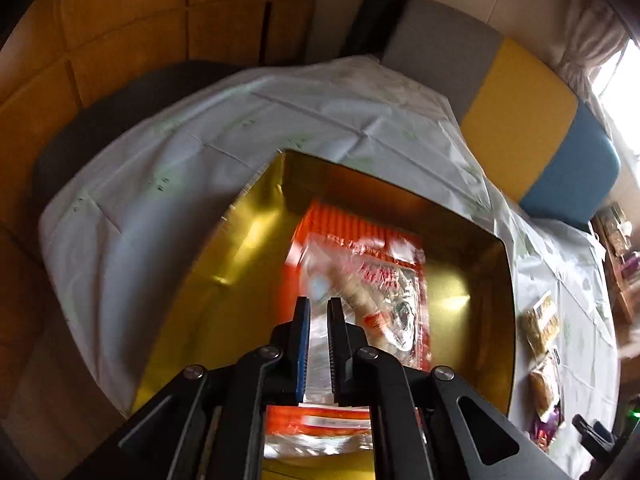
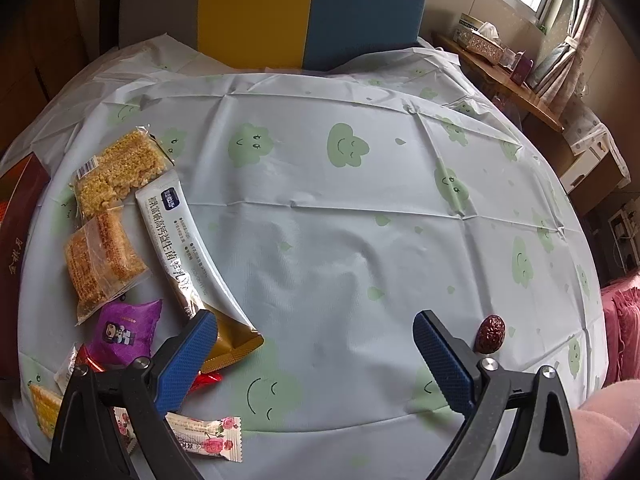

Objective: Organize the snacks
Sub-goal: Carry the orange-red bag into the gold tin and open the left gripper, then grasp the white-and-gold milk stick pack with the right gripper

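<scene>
Snacks lie in two places. One orange packet point(image 1: 360, 264) sits inside the gold box point(image 1: 224, 264), right under my left tool point(image 1: 319, 308), whose jaws stand almost together; a clear wrapper edge shows between them, though I cannot tell whether the pads press it. On the tabletop point(image 2: 340, 208), beside the box, I see a rice cake point(image 2: 120, 168), a white sachet point(image 2: 180, 236), a purple packet point(image 2: 124, 330) and a rose candy point(image 2: 204, 438). My right tool point(image 2: 316, 334) hangs wide open over bare cloth, holding nothing. A date point(image 2: 490, 334) sits just beside its right finger.
</scene>
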A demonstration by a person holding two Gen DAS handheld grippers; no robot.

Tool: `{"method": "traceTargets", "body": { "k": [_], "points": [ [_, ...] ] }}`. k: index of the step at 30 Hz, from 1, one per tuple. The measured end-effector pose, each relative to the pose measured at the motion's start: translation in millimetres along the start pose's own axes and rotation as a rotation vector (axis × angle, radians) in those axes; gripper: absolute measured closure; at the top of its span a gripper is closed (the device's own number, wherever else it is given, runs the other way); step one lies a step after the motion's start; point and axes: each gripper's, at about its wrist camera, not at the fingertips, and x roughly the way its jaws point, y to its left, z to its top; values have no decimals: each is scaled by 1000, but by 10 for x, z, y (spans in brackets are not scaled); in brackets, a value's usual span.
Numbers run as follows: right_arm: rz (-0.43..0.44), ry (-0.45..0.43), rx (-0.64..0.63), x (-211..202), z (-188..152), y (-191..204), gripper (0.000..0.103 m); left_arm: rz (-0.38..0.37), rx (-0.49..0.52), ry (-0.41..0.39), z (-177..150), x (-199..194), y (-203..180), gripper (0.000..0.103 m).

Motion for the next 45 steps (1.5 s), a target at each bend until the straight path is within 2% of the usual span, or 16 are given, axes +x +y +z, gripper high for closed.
{"method": "traceTargets", "body": {
  "k": [2, 3, 5, 8, 11, 14, 16, 19, 30, 34, 36, 39, 43, 45],
  "points": [
    [1, 2, -12, 16, 1, 26, 6, 7, 7, -40, 7, -76, -19, 91],
    [2, 3, -18, 23, -1, 38, 11, 1, 19, -48, -10, -97, -36, 89],
    [10, 13, -24, 46, -3, 58, 11, -21, 47, -47, -68, -135, -132, 84],
    [17, 2, -27, 29, 0, 82, 11, -51, 142, -49, -207, -180, -372, 81],
    [43, -9, -23, 16, 9, 94, 16, -80, 245, -49, -437, -223, -604, 81],
    [81, -3, -18, 45, 28, 114, 23, -115, 321, -39, -642, -243, -790, 81],
    [115, 12, 0, 87, 53, 117, 35, -142, 358, -29, -755, -267, -880, 81],
    [152, 15, 28, 142, 125, 126, 45, -182, 419, -24, -930, -333, -1012, 81],
    [287, 42, -54, 399, 331, 455, 46, -363, 574, 0, -1310, -521, -1282, 78],
    [301, 75, -101, 467, 321, 562, 45, -403, 641, 25, -1496, -554, -1427, 74],
    [242, 61, -176, 495, 280, 676, 45, -407, 662, 39, -1605, -568, -1473, 74],
    [238, 42, -199, 446, 258, 734, 63, -415, 691, 70, -1758, -555, -1525, 74],
    [217, 44, -188, 404, 252, 721, 72, -423, 726, 100, -1899, -537, -1527, 74],
    [209, 52, -188, 368, 233, 683, 73, -426, 732, 117, -1916, -502, -1501, 74]
  ]
}}
